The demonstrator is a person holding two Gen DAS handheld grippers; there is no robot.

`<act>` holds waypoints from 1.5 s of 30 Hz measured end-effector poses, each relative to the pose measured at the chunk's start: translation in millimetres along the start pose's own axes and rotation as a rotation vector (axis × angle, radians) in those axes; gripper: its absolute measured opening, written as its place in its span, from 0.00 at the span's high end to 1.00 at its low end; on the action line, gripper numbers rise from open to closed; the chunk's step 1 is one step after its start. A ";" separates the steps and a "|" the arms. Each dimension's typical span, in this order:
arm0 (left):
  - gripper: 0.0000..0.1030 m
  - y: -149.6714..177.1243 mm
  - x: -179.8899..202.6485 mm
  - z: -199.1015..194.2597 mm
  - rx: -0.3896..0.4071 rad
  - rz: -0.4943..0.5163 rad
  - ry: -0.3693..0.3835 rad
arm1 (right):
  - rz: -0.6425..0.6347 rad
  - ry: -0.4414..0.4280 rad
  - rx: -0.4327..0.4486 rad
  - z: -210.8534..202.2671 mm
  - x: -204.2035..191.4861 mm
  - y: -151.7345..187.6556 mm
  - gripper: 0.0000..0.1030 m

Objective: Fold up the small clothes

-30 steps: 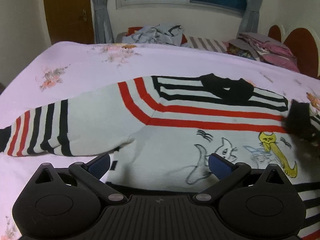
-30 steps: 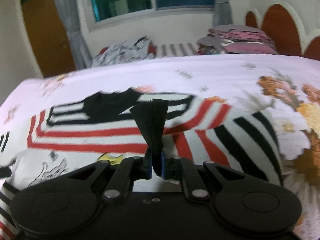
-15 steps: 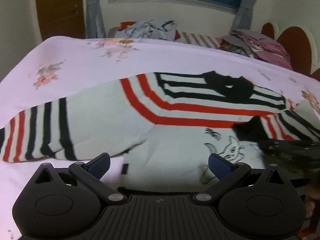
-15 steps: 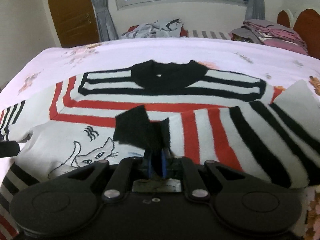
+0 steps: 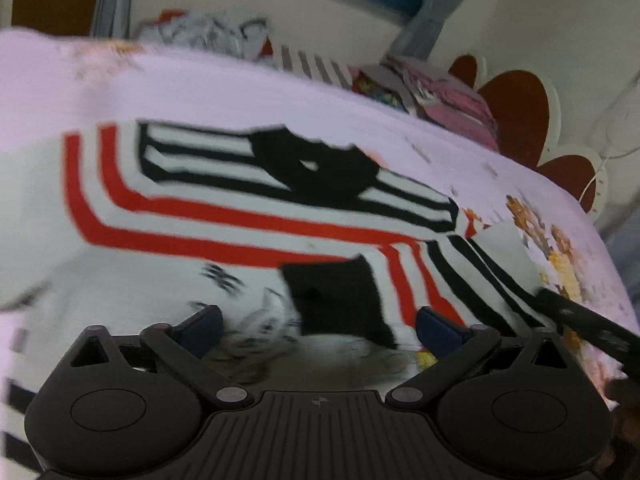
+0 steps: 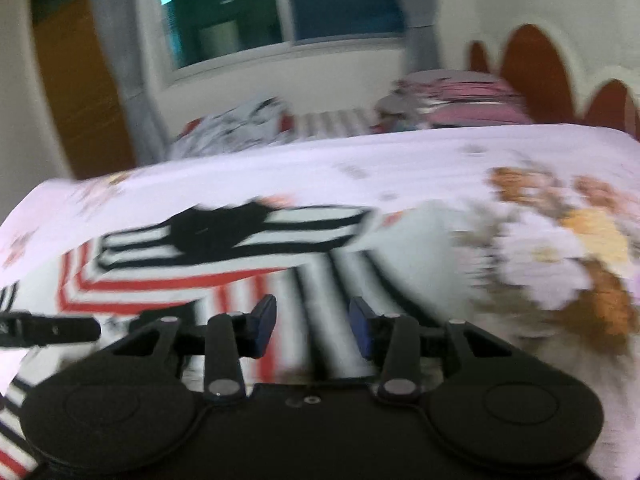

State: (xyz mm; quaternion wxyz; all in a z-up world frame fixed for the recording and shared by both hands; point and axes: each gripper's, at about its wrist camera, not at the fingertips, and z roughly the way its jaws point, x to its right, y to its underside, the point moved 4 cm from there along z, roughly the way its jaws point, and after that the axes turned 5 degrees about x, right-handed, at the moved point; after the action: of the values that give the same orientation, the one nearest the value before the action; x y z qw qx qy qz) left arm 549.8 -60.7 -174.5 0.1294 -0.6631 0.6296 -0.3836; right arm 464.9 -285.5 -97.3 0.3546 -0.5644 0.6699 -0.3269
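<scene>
Left wrist view is showing a small white sweater (image 5: 168, 280) with red and black stripes and cartoon cats lying spread flat on a bed (image 5: 200, 80) covered by a pale floral sheet, its black collar (image 5: 312, 168) pointing toward the far side; the right sleeve (image 5: 420, 276) is lying folded in across the chest, its black cuff (image 5: 336, 300) resting just ahead of the left gripper (image 5: 320, 324), whose jaws are closing from wide apart with nothing pressed between them, only cloth beneath. Right wrist view, heavily blurred, is showing the right gripper (image 6: 312, 324) hanging over the folded sleeve with its jaws opening and nothing gripped between them. A heap of loose clothes (image 6: 232, 124) and a folded stack (image 6: 460, 96) are sitting at the far edge of the bed. Judging from this, the risk is that the freshly laid sleeve is sliding back or bunching if the left jaws are snagging the cuff while moving across it, and the other sleeve is not yet folded
</scene>
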 end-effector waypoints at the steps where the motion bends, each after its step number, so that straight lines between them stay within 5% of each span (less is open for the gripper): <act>1: 0.47 0.6 3.0 9.7 -0.030 -0.006 -0.013 | 0.013 0.027 0.007 -4.7 12.0 -1.0 0.62; 5: 0.61 3.1 8.2 37.2 -0.072 -0.034 -0.024 | 0.079 0.120 -0.011 -15.9 56.3 5.2 0.66; 6: 0.88 3.2 9.0 41.2 -0.073 -0.026 -0.027 | 0.099 0.131 -0.020 -17.0 64.0 7.7 0.66; 7: 0.96 2.2 9.7 43.8 -0.067 -0.007 -0.042 | 0.115 0.141 -0.027 -16.8 69.4 10.7 0.66; 14: 0.96 -29.5 -11.4 -6.6 0.108 0.069 -0.107 | 0.162 0.136 -0.054 -14.9 83.3 18.6 0.67; 23: 0.96 -4.4 -48.5 8.3 0.041 0.141 -0.220 | 0.122 0.060 -0.134 15.1 57.2 30.3 0.67; 25: 0.79 -2.9 -48.1 3.7 0.064 0.138 -0.239 | 0.112 0.056 -0.134 17.9 57.0 29.3 0.67; 27: 0.35 -4.0 -52.6 -1.9 0.102 0.134 -0.254 | 0.107 0.049 -0.124 22.3 60.0 23.6 0.66; 31: 0.34 -12.9 -65.3 3.8 0.106 0.071 -0.223 | 0.141 0.007 -0.127 50.4 73.1 7.7 0.62; 33: 0.55 -15.6 -70.5 13.5 0.078 0.049 -0.199 | 0.187 -0.019 -0.134 71.1 82.5 0.0 0.61; 38: 0.87 -14.6 -69.0 30.6 0.063 0.048 -0.183 | 0.307 -0.092 -0.123 122.6 101.2 -19.1 0.61; 44: 0.92 -11.0 -66.0 27.6 0.100 0.072 -0.194 | 0.338 -0.192 -0.168 166.0 99.4 -26.7 0.62; 45: 0.95 -10.6 -65.5 25.8 0.111 0.083 -0.195 | 0.330 -0.209 -0.183 169.5 97.1 -26.6 0.78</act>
State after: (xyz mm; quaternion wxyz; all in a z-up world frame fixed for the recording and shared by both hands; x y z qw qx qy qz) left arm 580.6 -5.7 -207.4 0.2421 -0.6624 0.6189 -0.3459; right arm 611.2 -391.8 -176.0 0.4181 -0.5075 0.7399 -0.1421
